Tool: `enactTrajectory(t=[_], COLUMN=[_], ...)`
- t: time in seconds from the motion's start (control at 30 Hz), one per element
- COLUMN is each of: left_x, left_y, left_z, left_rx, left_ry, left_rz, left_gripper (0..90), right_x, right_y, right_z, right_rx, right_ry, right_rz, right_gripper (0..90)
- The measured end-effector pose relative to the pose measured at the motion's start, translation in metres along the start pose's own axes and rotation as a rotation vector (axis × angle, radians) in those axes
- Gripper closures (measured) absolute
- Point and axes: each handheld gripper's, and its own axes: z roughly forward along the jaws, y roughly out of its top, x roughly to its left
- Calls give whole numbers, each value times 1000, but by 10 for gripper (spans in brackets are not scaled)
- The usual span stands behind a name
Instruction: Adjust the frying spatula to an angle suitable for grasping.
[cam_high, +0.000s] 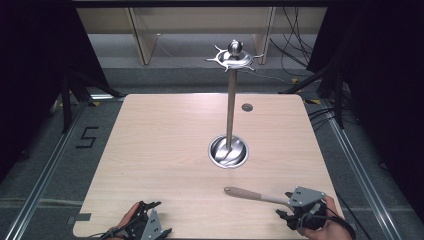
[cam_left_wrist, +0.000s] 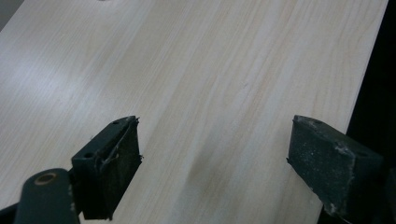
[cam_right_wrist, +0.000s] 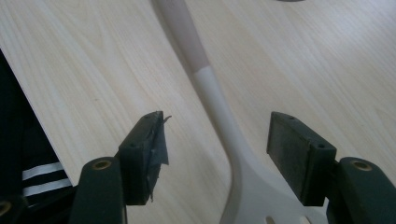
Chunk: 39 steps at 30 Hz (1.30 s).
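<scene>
A pale slotted spatula (cam_high: 255, 196) lies flat on the wooden table (cam_high: 165, 140) near its front right corner, handle pointing left. My right gripper (cam_high: 284, 204) sits over its blade end. In the right gripper view the spatula's neck (cam_right_wrist: 212, 93) runs between the two jaws of the right gripper (cam_right_wrist: 217, 126), with a gap on each side, so the gripper is open around it. My left gripper (cam_high: 162, 217) rests at the front left edge. It is open over bare wood in the left gripper view (cam_left_wrist: 215, 135).
A tall metal stand (cam_high: 230, 105) rises from a round steel base (cam_high: 228, 151) at mid-table, topped by a ring of hooks (cam_high: 234, 57). A small grey disc (cam_high: 247, 107) lies behind it. Dark curtains and cables flank the table.
</scene>
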Motion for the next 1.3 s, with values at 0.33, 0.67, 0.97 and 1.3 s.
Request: enactTrajectory(t=[0.33,0.67,0.97,1.3], left_x=[1,0,0,0], left_y=[0,0,0,-1], left_z=[-1,0,1,2], left_rx=[1,-8,-5,-7], left_ry=[-9,21,16,5], left_rz=[-5,0,0,0], left_gripper=[159,159,160,159], right_x=[-4,-9,-14,-16], right_y=[24,43,54,62], right_z=[17,32,41,57], right_rx=[42,116,161,231], right_ry=[35,72,81,127], right_rz=[-76,-101,-126,-187], right_gripper=[402,427,473,533])
